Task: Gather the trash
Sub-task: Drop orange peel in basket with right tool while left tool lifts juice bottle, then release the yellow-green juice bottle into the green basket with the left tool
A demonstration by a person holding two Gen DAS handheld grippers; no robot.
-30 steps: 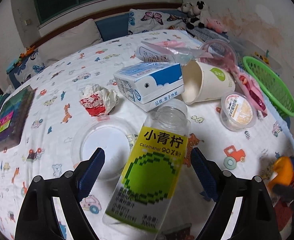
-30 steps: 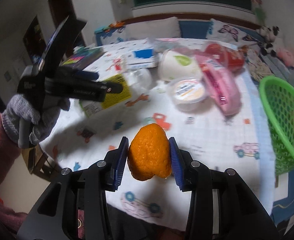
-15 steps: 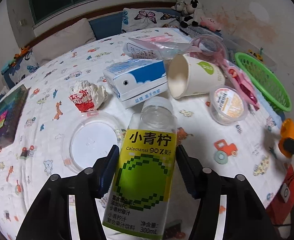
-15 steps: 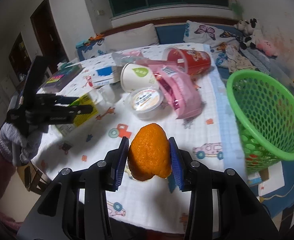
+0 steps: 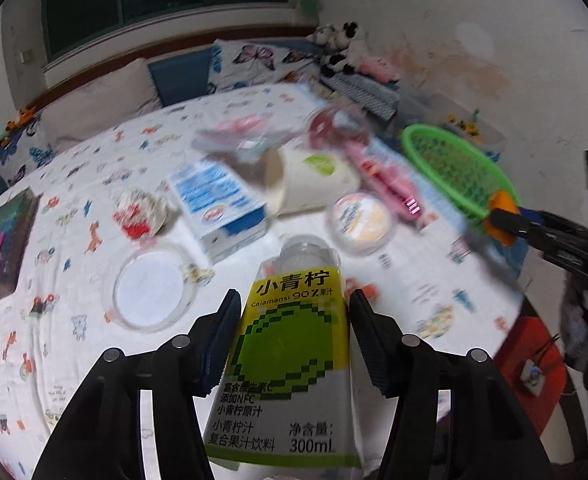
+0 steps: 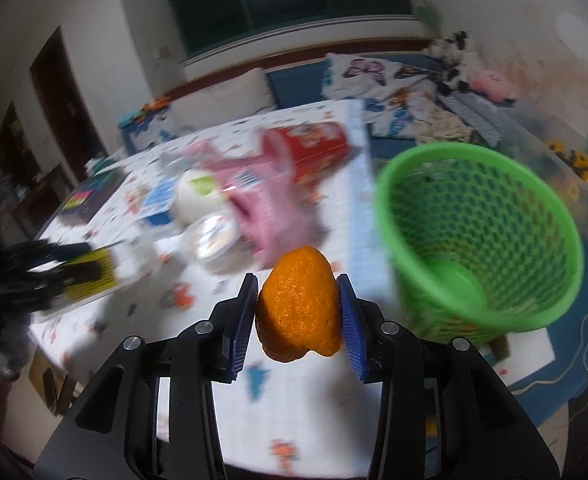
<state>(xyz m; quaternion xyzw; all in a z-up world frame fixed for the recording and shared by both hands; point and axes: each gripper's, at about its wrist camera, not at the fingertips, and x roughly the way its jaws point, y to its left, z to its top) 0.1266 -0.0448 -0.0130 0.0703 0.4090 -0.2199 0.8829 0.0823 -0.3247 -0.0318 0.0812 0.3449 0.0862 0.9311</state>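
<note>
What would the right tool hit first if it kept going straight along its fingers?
Probably the tablecloth just past the orange peel it holds, then the pink wrapper; the green basket sits right of that line. Depth is unclear.

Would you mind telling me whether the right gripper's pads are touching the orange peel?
Touching: the right wrist view shows both pads pressed against the orange peel.

A clear plastic juice bottle (image 5: pixel 294 344) with a yellow-green label is sitting between blue pads, its neck pointing away toward the table. A piece of orange peel (image 6: pixel 300 304), bumpy and curled, is being pinched upright above the table edge, just beside the green mesh basket (image 6: pixel 482 240), which is standing off the table's right side, tilted, nearly empty.
</note>
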